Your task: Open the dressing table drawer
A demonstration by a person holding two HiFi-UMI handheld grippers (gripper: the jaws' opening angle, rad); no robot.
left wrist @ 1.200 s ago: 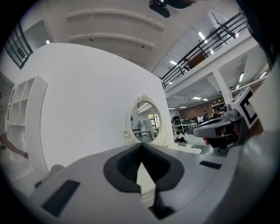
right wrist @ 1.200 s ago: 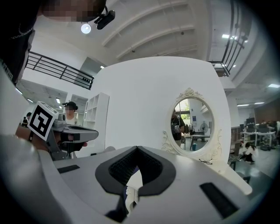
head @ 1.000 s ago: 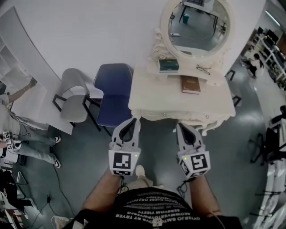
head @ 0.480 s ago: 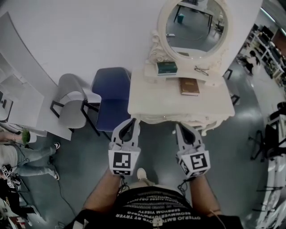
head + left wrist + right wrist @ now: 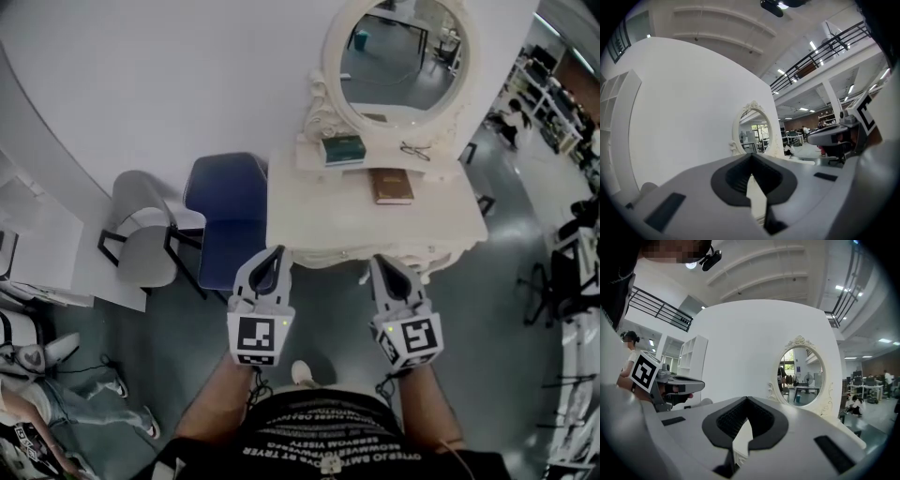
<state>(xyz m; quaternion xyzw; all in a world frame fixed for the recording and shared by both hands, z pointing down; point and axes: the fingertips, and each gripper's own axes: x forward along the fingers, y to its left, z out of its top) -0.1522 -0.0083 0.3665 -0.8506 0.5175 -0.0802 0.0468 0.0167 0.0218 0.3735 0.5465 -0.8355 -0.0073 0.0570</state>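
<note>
The left tool [image 5: 274,253] and right tool [image 5: 382,264] stay pinched shut and empty just below the drawer front [image 5: 339,251], mid-frame under the white surface [image 5: 319,211], a little nearer than 1 second ago, so the drawer is not yet gripped.

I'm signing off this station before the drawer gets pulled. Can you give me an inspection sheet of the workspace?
Surface: cream dressing table with an oval white-framed mirror; the top is mostly bare.
Job's things: drawer front is hidden under the tabletop's front edge in the head view; nothing is seen pulled out.
Clutter: teal box, brown book, spectacles, all at the back of the top.
Grippers: left gripper and right gripper are in front of the table, jaws together, holding nothing.
Cables: dark cord behind the left gripper.
Surroundings: blue chair and grey chair left of the table; white wall behind; another person's legs on the floor.
</note>
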